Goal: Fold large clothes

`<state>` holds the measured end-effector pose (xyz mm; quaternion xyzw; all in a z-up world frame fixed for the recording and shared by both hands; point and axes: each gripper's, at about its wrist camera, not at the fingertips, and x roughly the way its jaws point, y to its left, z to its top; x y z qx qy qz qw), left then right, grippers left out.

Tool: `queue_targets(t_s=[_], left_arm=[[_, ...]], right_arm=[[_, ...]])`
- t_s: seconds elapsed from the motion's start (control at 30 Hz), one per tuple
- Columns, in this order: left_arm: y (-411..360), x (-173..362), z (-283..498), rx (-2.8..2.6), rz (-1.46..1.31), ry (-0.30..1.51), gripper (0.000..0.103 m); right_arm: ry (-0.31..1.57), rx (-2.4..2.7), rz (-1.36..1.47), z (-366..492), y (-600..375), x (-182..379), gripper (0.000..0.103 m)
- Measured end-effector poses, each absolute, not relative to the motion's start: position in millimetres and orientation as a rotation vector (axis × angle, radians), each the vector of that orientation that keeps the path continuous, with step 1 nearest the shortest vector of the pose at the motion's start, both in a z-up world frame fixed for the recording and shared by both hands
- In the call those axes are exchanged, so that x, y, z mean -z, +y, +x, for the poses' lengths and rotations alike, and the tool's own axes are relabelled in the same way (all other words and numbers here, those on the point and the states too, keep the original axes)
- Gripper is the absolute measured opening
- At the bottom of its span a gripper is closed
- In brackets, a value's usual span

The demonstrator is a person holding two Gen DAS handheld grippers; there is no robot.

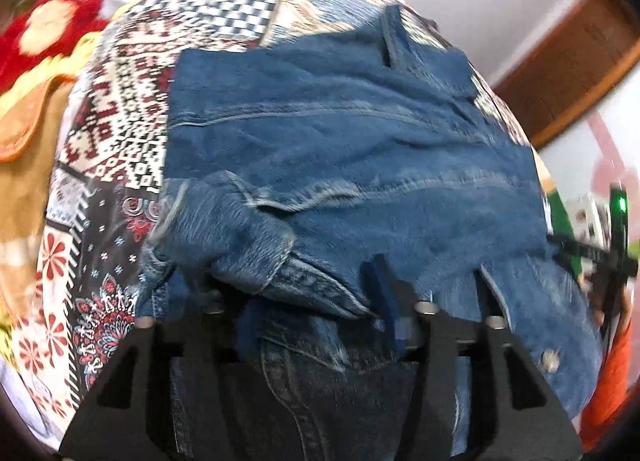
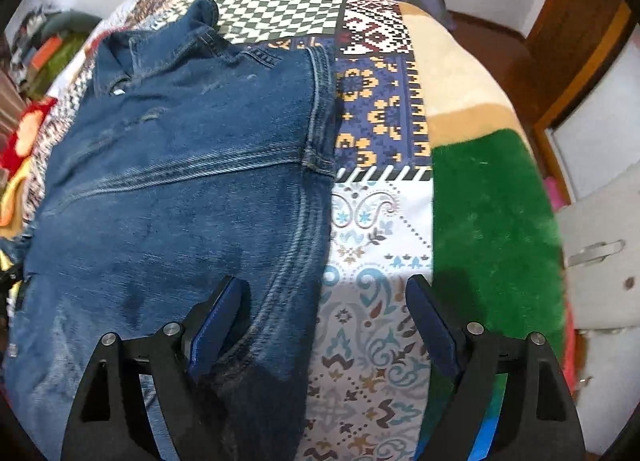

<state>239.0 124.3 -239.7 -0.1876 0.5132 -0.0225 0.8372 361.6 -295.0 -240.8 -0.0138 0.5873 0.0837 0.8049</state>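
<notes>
A blue denim jacket (image 1: 340,133) lies spread on a patchwork bedspread (image 1: 120,121), its collar at the far end. In the left wrist view my left gripper (image 1: 312,301) hangs low over the jacket's near edge. Its jaws stand apart, and a loose fold of denim with a cuff (image 1: 256,253) is bunched between and over them; the left finger is mostly hidden. In the right wrist view my right gripper (image 2: 324,301) is open wide over the jacket's (image 2: 180,181) right side seam. One finger (image 2: 218,317) is above the denim, the other above the bedspread (image 2: 372,241). Nothing is pinched.
A green and beige blanket (image 2: 492,201) lies along the bed's right side. A red and yellow blanket (image 1: 48,29) is bunched at the left. Wooden door frames (image 2: 580,41) and white walls surround the bed. A black rig with a green light (image 1: 618,221) shows at the right edge.
</notes>
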Motion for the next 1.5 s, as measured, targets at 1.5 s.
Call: queue_targets(t_s=[1.5], left_arm=[[167.8, 251.7, 306.6, -0.060, -0.154, 1.101, 0.048]], right_arm=[[1.234, -0.238, 0.171, 367.6, -292.4, 218.2, 0.083]])
